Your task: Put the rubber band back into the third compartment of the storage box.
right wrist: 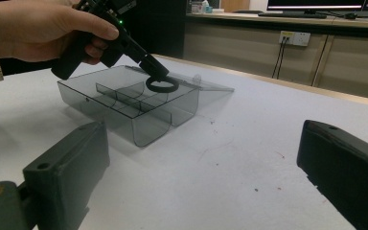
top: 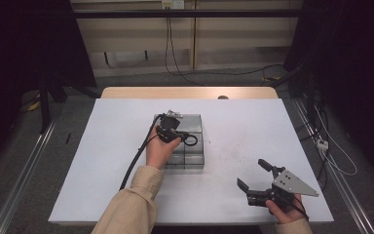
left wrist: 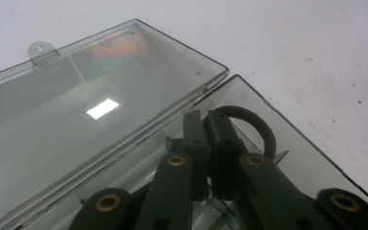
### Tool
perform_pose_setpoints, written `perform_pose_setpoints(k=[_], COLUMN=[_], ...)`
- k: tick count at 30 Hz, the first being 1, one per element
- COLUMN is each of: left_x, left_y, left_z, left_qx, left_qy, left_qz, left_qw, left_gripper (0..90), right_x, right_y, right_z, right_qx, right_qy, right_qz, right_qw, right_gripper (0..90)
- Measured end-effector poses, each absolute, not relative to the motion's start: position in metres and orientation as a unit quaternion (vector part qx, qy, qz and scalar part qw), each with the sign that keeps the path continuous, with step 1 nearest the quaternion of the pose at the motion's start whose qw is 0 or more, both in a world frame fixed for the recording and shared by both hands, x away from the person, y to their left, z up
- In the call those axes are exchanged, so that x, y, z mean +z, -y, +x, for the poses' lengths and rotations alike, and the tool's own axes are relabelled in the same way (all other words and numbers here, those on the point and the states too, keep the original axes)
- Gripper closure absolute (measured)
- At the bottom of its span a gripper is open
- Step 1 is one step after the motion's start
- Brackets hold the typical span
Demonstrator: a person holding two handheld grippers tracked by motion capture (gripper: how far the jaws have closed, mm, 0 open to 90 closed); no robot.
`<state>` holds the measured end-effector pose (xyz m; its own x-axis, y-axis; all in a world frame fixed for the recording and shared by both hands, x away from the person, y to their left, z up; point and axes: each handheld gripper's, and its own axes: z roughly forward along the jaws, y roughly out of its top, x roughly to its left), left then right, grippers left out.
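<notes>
the left gripper (top: 181, 137) has its jaws clenched on a black ring (right wrist: 162, 85), holding it by one side of its rim just above the open compartments of a smoky clear plastic box (right wrist: 124, 103). the box sits near the middle of the white table (top: 102, 161), its lid (left wrist: 76, 110) swung flat open on the far side. the ring looks light and stiff, probably rubbery, so it should not slip much; pinching across the band, as here, seems the sound place to take it. the box looks thin-walled and light, likely to slide or tip if pushed on one edge, so i judge the ring should go down gently into 1 compartment.

the right gripper (top: 256, 181) rests near the table's front right corner, well apart from the box, jaws spread wide with nothing between them.

in the left gripper view the jaws cover much of the ring, and which compartment lies beneath it is hard to tell. the dividers blur through the tinted walls.
</notes>
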<state>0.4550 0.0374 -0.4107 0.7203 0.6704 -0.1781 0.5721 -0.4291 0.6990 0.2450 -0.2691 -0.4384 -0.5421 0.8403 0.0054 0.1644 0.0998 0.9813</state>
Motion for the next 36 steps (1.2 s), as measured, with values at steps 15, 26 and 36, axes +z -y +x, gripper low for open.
perform_pose_setpoints(k=[15,26,36], left_x=[-0.416,-0.409,-0.4], left_y=[-0.03,-0.035,-0.057], left_z=[0.456,0.454,0.446], left_qx=[0.054,0.056,0.055], left_qy=[-0.361,-0.369,-0.369], left_qz=[0.843,0.838,0.835], left_qw=[0.396,0.397,0.404], left_gripper=[82.5,62.5,42.5], right_x=[-0.438,-0.438,-0.438], right_y=[0.27,0.27,0.269], right_z=[0.245,0.245,0.246], right_qx=[0.56,0.561,0.56], right_qy=[-0.677,-0.676,-0.678], right_qz=[0.37,0.371,0.369], right_qw=[0.302,0.301,0.299], right_gripper=[4.2,4.1,4.2])
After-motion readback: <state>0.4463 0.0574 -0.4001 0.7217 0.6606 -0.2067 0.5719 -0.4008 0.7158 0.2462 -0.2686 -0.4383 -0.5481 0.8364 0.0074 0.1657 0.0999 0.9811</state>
